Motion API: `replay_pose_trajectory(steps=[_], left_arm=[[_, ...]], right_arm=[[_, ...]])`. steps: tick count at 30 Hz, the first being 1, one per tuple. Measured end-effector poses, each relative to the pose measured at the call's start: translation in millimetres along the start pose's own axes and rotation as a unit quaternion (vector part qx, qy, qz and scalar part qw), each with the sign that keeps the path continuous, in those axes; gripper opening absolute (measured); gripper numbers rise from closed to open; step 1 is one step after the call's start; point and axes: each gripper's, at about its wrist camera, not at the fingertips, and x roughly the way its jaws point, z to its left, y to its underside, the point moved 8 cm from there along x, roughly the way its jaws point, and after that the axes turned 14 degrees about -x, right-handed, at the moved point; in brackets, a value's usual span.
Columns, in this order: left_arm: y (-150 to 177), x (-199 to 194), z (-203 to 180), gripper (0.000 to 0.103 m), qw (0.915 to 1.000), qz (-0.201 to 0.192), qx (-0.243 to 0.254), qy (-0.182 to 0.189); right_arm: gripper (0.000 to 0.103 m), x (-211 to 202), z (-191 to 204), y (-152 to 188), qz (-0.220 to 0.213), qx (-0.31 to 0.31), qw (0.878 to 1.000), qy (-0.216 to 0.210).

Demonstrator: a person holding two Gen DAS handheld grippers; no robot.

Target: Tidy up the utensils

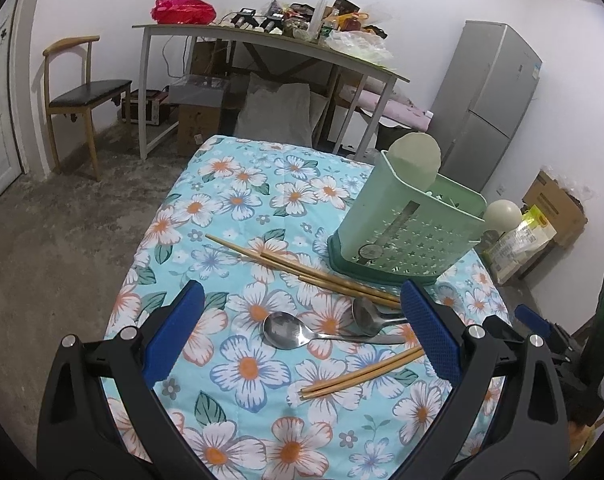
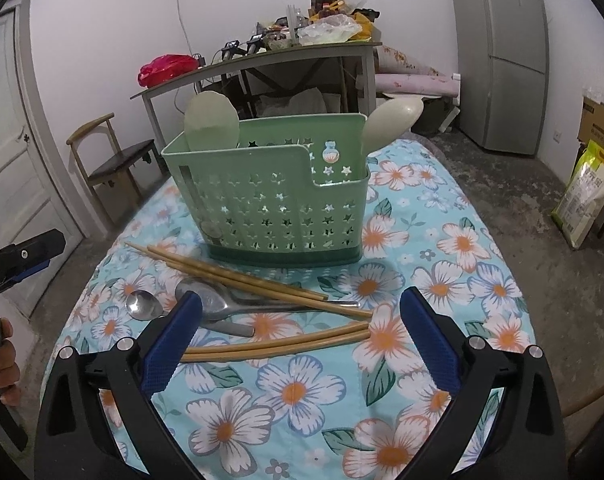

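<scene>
Loose utensils lie on the floral tablecloth (image 2: 297,392) in front of the green caddy (image 2: 269,200): two steel spoons (image 2: 213,304) with bowls to the left, handles crossing under a bundle of long chopsticks (image 2: 237,276) that runs diagonally along the caddy's base. A second chopstick pair (image 2: 277,346) lies nearest the right gripper (image 2: 302,344), side by side, touching. The caddy stands upright toward the far side of the cloth and already holds a pale rice paddle (image 2: 209,124) on the left and a pale spoon (image 2: 394,120) sticking out on the right; a metal utensil shows through the perforated wall at the left end.

Right gripper: jaws wide apart, empty, hanging over the near chopstick pair, tilted down at it. Left gripper (image 1: 302,328): jaws also spread wide, nothing between the pads, hovering over the spoons from the left side.

Likely step: first pickup of the near chopstick pair.

Risks: the chopsticks are thin and round, so a pinch could catch only one or roll them apart. The soft cloth could bunch under the pads and drag the pile. Spoon handles sit under the far chopsticks, so lifting either would disturb the other. The light caddy could tip or slide if a long chopstick is pushed in at an angle. The grippers are close together and could collide.
</scene>
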Motion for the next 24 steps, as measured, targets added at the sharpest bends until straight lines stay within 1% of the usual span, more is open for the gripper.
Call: replay_pose_trajectory(steps=[4,8,11,17,24], left_arm=[[1,-2,-5,0.095,0.9997,-0.001,0.002,0.024],[3,-1,-8,0.095,0.9994,0.002,0.005,0.035],[4,1,-9,0.095,0.9993,0.003,0.01,0.035],[5,3,-8,0.095,0.9991,0.006,0.013,0.04],[7,7,-3,0.095,0.9994,0.01,0.015,0.031]], right_arm=[[0.096,-3,2,-3,-0.007,-0.012,1.0,0.013],[0.096,-5,3,-3,-0.008,-0.017,1.0,0.021],[0.096,-5,4,-3,-0.008,-0.021,1.0,0.022],[0.096,-1,8,0,0.006,-0.047,0.998,0.041],[0.096,5,17,18,0.038,-0.065,0.997,0.031]])
